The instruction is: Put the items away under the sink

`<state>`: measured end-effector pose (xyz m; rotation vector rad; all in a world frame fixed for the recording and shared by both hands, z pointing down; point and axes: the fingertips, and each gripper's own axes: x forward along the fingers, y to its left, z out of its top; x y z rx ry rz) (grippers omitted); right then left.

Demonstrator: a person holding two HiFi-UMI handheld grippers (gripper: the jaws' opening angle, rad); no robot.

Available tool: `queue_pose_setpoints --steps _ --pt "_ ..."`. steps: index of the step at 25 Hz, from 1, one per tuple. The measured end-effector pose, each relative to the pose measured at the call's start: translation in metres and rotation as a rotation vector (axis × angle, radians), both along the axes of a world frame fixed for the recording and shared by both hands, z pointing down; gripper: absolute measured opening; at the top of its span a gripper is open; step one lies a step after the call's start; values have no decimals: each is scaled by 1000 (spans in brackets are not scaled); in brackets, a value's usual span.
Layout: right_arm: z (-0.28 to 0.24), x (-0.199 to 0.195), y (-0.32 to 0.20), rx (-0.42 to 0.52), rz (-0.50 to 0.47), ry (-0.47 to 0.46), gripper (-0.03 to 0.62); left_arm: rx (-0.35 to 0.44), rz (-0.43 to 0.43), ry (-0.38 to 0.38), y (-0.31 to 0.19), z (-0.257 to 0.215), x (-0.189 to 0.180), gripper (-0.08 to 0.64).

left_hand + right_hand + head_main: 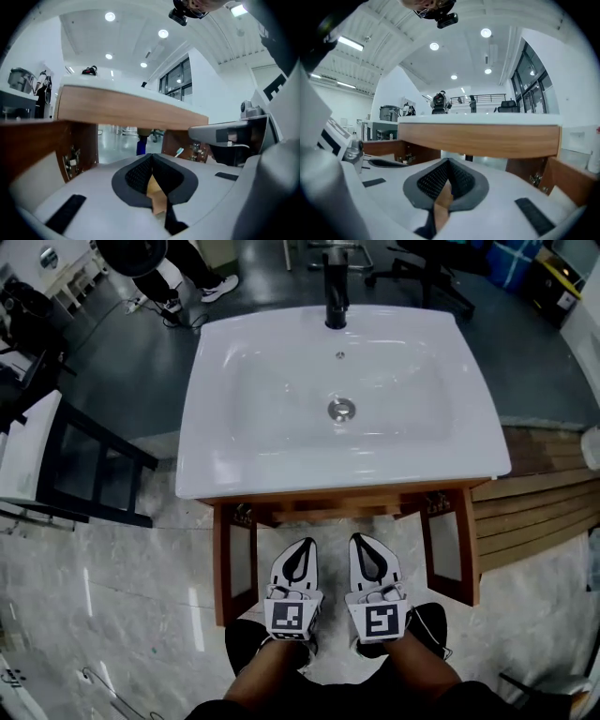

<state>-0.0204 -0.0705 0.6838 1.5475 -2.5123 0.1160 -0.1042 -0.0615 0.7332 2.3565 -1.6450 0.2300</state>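
Inside the open cabinet (328, 500) under the sink (234, 460), a toothbrush (179, 152) is leaning tilted near the hinges on the right side of the opening. This is showing only in the left gripper view. A blue thing (141, 146) is standing or hanging a little to its left, just under the wooden front board; it is too small to say what it is. You are holding both grippers in front of this opening, side by side and near each other, with the tips pointing toward the cabinet. The left gripper (302, 545) is keeping its jaws together, the black pads are meeting at the tips and nothing is sitting between them (151, 157). The right gripper (361, 540) is also having its jaws closed together, with nothing between them (447, 162). The left door (225, 568) and the right door (464, 540) of the cabinet are both standing open, one on each side of your grippers. Above, the white sink is showing its drain (341, 410) in the middle and a black faucet (336, 287) at the far edge. The cabinet is standing on a shiny marble floor (112, 596). A dark chair frame (94, 465) is standing to the left of the sink, and wooden planks (539, 507) are lying to the right.
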Motion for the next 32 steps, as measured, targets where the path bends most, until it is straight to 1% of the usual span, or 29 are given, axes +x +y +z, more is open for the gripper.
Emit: queue_pose_setpoints --steps 3,5,7,9,12,15,17,20,24,32 --pt "-56 13 10 -49 -14 39 20 -51 16 -17 8 -65 2 20" --pt "-88 21 19 -102 -25 49 20 -72 29 -28 14 -108 4 20" --pt "-126 26 30 -145 -48 66 20 -81 51 -47 23 -155 8 20" --pt "-170 27 44 -159 -81 70 20 -73 72 -67 34 -206 10 20" --pt "-236 27 55 -123 -122 56 20 -30 75 -70 43 -276 12 20" --pt "-281 29 47 -59 -138 55 20 27 65 -75 38 -321 15 21" --pt "-302 30 37 -24 -135 33 20 78 64 -84 30 -347 16 20" --pt "-326 35 24 15 -123 -5 20 142 48 -64 19 -378 14 21" --pt "-343 40 26 48 -103 -14 18 151 48 -49 22 -390 8 21" --pt "-365 24 25 118 -133 -10 18 184 31 -40 33 -400 -1 21"
